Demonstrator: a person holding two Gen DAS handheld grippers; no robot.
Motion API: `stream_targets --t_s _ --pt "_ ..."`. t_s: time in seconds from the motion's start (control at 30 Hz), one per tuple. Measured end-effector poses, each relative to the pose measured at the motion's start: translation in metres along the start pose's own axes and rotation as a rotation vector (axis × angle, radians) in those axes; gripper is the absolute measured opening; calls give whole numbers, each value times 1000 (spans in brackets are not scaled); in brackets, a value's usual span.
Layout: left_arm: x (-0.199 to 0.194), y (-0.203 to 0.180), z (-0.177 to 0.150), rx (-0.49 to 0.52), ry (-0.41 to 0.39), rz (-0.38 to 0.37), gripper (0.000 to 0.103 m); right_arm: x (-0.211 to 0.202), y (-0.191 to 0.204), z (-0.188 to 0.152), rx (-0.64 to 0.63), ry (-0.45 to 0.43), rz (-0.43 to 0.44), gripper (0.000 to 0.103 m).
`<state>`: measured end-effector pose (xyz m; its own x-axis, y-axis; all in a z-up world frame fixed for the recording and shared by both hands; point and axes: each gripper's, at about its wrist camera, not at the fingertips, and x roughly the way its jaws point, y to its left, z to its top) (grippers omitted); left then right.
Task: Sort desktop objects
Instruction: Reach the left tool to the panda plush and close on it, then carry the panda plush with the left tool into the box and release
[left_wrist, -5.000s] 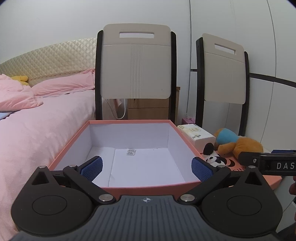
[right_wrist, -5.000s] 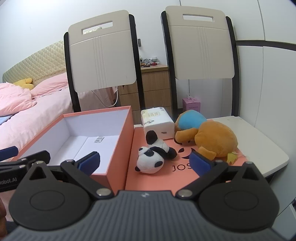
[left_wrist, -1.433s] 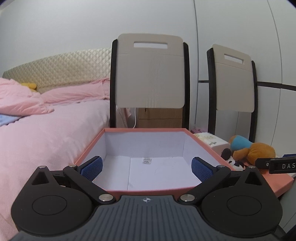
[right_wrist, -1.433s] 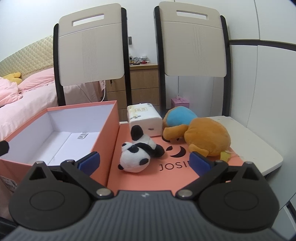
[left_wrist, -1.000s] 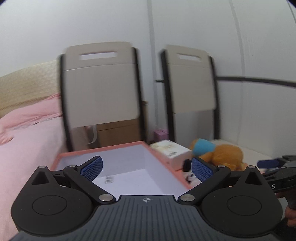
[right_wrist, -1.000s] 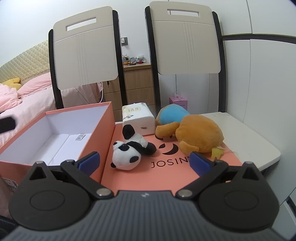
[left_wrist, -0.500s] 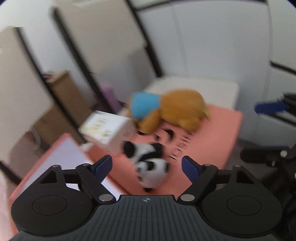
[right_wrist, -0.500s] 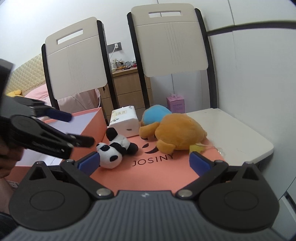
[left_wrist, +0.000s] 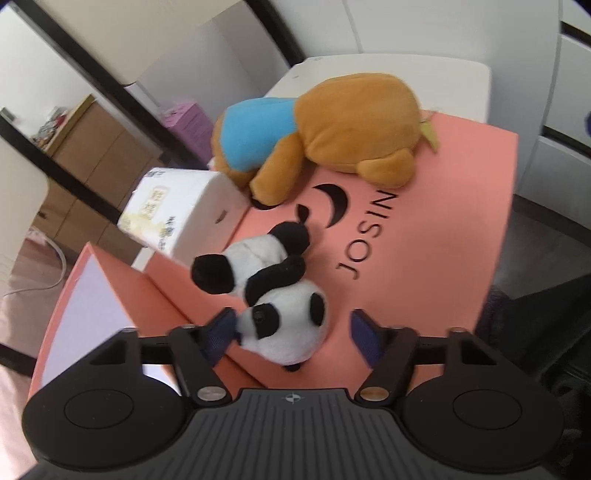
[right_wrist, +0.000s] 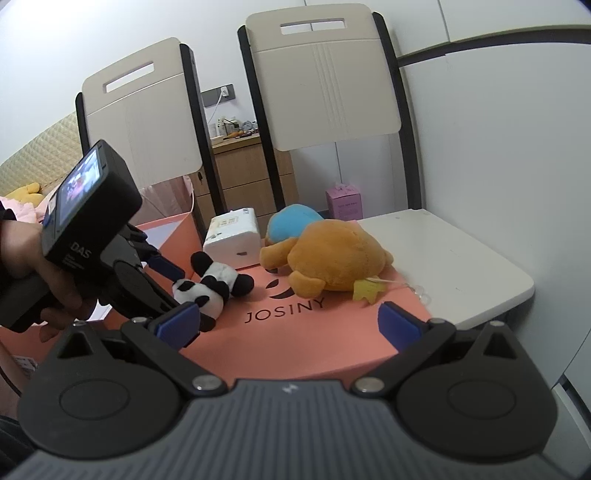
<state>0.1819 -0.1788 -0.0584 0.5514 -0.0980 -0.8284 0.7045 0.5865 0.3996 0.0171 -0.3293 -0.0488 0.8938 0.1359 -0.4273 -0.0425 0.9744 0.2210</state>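
Left gripper (left_wrist: 291, 330), pitched steeply down, jaws just closing around the panda plush (left_wrist: 275, 295) on the box lid (left_wrist: 424, 236); one pad touches, the other is apart, nothing yet clamped. Right gripper (right_wrist: 288, 323) is kept spread, empty, nearly level, clear. Open box (left_wrist: 85, 295) lies beside, presumably for sorted items.

"JOSINY" on salmon lid (right_wrist: 332, 332); "DAS" on left tool (right_wrist: 173, 291)

Black-white panda (left_wrist: 275, 295); orange-brown plush, blue head (left_wrist: 343, 129); salmon lid (left_wrist: 424, 240); white tissue pack (left_wrist: 181, 210).
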Motion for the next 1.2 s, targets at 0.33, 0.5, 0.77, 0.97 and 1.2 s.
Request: stream_targets --t_s 0.33,0.5,0.77,0.97,1.2 --pt "0 12 -1 -108 -41 8 51 10 8 0 -4 30 -8 103" --pt "-18 20 -3 -177 -95 -25 50 12 9 0 10 35 -12 103" --pt "-85 47 -11 -275 -231 16 49 21 16 -2 -2 63 -16 103" --pt "-124 82 -37 -370 -246 98 50 25 26 -2 -10 77 1 103" --pt "-121 127 -83 -464 -166 195 50 27 42 -4 -36 84 41 103"
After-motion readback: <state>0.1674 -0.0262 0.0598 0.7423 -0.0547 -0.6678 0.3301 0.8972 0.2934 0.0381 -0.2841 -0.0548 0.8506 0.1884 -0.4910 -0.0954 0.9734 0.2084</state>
